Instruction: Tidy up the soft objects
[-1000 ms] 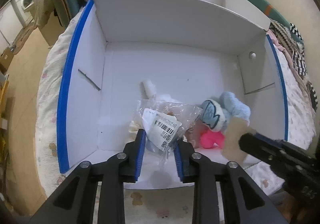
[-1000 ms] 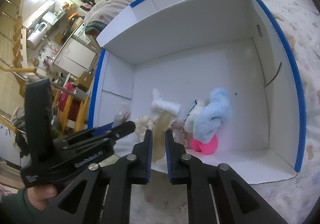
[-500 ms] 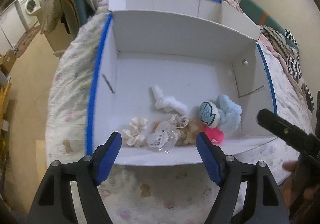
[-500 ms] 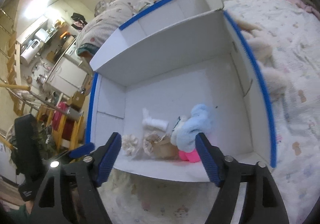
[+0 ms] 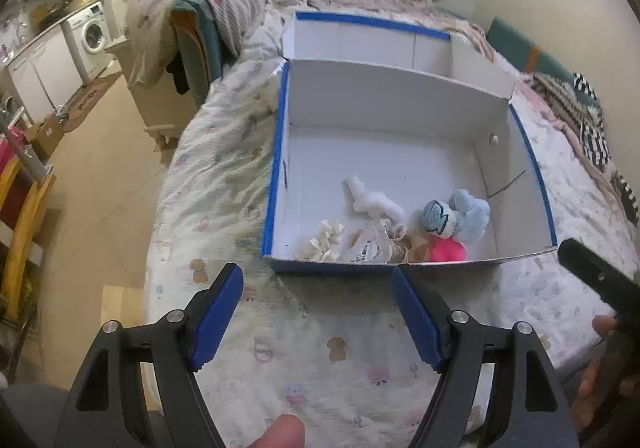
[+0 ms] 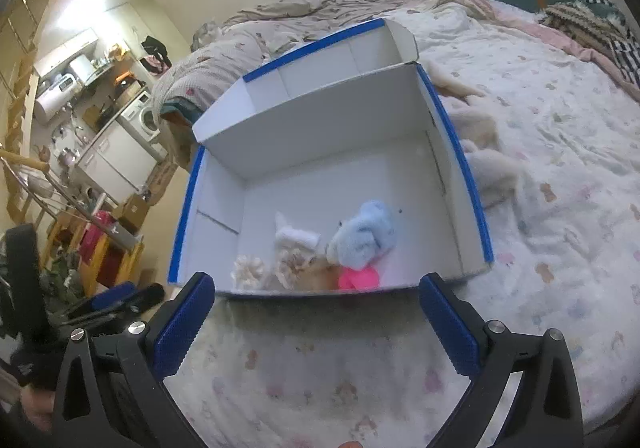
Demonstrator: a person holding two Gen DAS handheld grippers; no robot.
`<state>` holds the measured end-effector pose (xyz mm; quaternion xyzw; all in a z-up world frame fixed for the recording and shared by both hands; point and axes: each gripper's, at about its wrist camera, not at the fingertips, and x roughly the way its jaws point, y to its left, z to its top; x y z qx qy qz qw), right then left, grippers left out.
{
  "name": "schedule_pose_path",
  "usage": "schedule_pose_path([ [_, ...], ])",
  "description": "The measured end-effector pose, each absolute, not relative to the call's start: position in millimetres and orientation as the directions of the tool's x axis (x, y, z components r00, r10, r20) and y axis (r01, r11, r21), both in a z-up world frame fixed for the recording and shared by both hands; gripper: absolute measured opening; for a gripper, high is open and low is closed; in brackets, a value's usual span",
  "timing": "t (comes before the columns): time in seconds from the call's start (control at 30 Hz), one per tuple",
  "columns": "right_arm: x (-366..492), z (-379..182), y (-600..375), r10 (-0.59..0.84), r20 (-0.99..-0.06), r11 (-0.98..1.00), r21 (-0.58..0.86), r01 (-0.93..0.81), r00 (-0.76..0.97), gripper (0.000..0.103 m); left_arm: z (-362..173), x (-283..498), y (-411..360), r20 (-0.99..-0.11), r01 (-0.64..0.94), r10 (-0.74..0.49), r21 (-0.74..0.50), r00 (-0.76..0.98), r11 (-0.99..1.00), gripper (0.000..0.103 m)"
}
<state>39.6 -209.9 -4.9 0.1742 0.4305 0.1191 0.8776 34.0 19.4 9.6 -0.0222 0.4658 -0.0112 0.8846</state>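
A white box with blue edges (image 5: 280,167) (image 6: 460,167) lies open on the bed. Along its near wall sit a light blue plush (image 5: 464,215) (image 6: 366,234), a pink ball (image 5: 446,250) (image 6: 358,278), a white knotted piece (image 5: 372,201) (image 6: 294,234), a cream scrunchie (image 5: 324,240) (image 6: 248,272) and a clear bag with a barcode label (image 5: 372,248). My left gripper (image 5: 316,276) hangs open over the quilt just in front of the box, holding nothing. My right gripper (image 6: 316,284) is also in front of the box; its jaws are opening, with nothing between them.
The box rests on a patterned quilt (image 5: 320,348). Cream fuzzy fabric (image 6: 480,151) lies against the box's right side. Striped clothes (image 5: 592,135) sit at the far right. The bed's left edge drops to the floor beside a chair draped with clothes (image 5: 192,39).
Both grippers opened and let go: the left released the clear bag, the right a tan soft piece. Both pulled back and up out of the box, which now looks smaller.
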Motion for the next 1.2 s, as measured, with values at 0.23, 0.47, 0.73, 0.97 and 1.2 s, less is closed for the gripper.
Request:
schedule_pose_path([
  [0.23,15,-4,-201,0.281,-0.709,0.947,0.313,-0.068,0.647,0.103,10,14,13,-0.761,0.020,-0.007,0.008,0.649,1.000,0.096],
  [0.47,18,-2,-181,0.192,-0.687,0.980,0.176,-0.096,0.701,0.103,16,15,10,-0.666,0.010,-0.005,0.003,0.746,1.000,0.096],
  [0.73,24,-11,-173,0.166,-0.704,0.986,0.136,-0.098,0.690,0.103,3,25,11,-0.715,-0.002,-0.012,-0.019,0.699,1.000,0.096],
  [0.97,24,-13,-172,0.159,-0.704,0.987,0.131,-0.093,0.692,0.103,2,22,7,-0.714,0.011,-0.016,-0.011,0.700,1.000,0.096],
  [1.2,25,-13,-175,0.153,-0.704,0.988,0.132,-0.085,0.693,0.103,2,22,8,-0.716,0.006,-0.013,-0.012,0.698,1.000,0.096],
])
